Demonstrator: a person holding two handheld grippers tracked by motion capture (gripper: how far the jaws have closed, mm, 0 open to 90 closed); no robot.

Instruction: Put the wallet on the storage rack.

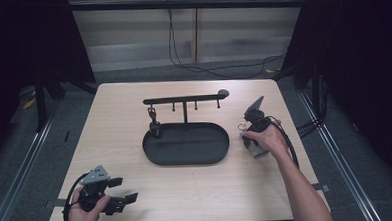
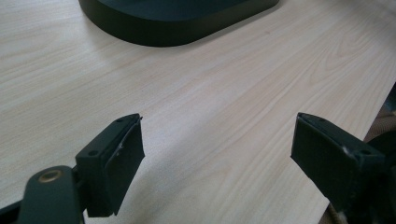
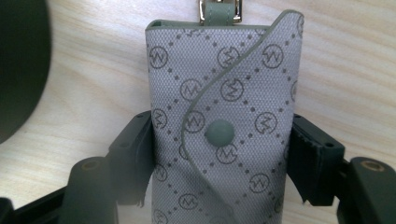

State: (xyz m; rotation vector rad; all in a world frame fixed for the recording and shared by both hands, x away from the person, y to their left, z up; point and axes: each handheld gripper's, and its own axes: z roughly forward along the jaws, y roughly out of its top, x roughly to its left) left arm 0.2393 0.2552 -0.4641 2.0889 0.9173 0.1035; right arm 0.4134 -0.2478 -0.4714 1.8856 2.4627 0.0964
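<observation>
Right hand-held gripper (image 3: 219, 154): pinching pouch (image 3: 224, 116) across its width | long axis along jaws | right of stand (image 1: 186, 136) | left hand-held gripper (image 2: 217, 154): spread, farther

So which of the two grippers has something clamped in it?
The right gripper: its jaws press both sides of the grey patterned pouch. The left gripper stands wide open over bare table.

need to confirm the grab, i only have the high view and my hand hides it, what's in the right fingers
Observer: The right gripper is shut on a grey patterned key pouch, pads pressing both its sides.
Operator: which way is it facing
Observer: Flap side to the camera, its snap button done up.
Operator: anything on top to hang it by
Observer: Yes, a metal clasp at its top end.
Operator: left one free
Observer: The left gripper is open over bare table.
</observation>
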